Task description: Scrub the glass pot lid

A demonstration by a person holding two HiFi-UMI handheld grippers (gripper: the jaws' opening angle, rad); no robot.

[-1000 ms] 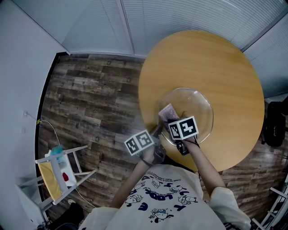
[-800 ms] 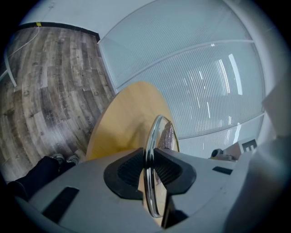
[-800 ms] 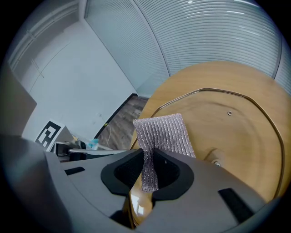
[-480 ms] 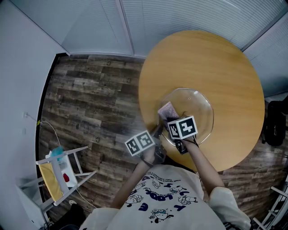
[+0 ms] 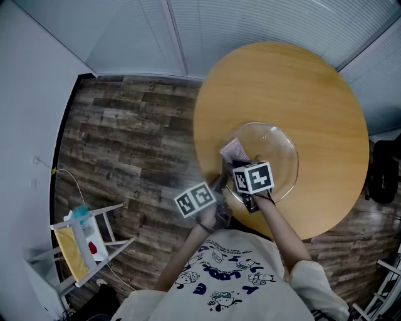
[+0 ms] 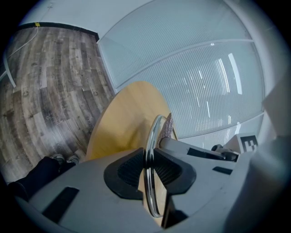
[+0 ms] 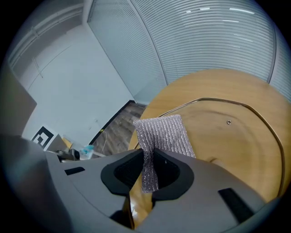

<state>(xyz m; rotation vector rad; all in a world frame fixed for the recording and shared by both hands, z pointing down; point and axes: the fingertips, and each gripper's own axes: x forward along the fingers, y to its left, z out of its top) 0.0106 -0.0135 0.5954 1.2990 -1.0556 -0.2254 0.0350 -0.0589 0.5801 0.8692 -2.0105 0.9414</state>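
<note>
The left tongs (image 6: 149,166) clamp the glass pot lid (image 5: 270,149); right tongs (image 7: 148,170) pinch a scrub cloth (image 7: 164,134).

Even, soft daylight; sharp focus; strong fisheye bending at edges.

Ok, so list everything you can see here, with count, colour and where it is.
lid: one, clear glass with a metal rim, at the table's near side
cloth: one, silver-grey mesh, over the lid's left part
table: one, round, light wood, by the blinds
blinds: white, across the top
floor: dark wood planks, left of the table
rack: one, white with a yellow sheet, lower left on the floor
dark object: one, black, right edge; cannot tell what it is
shirt: one, white with blue print, bottom centre
left gripper: grey, shut on the lid's rim
right gripper: grey, shut on the cloth
</note>
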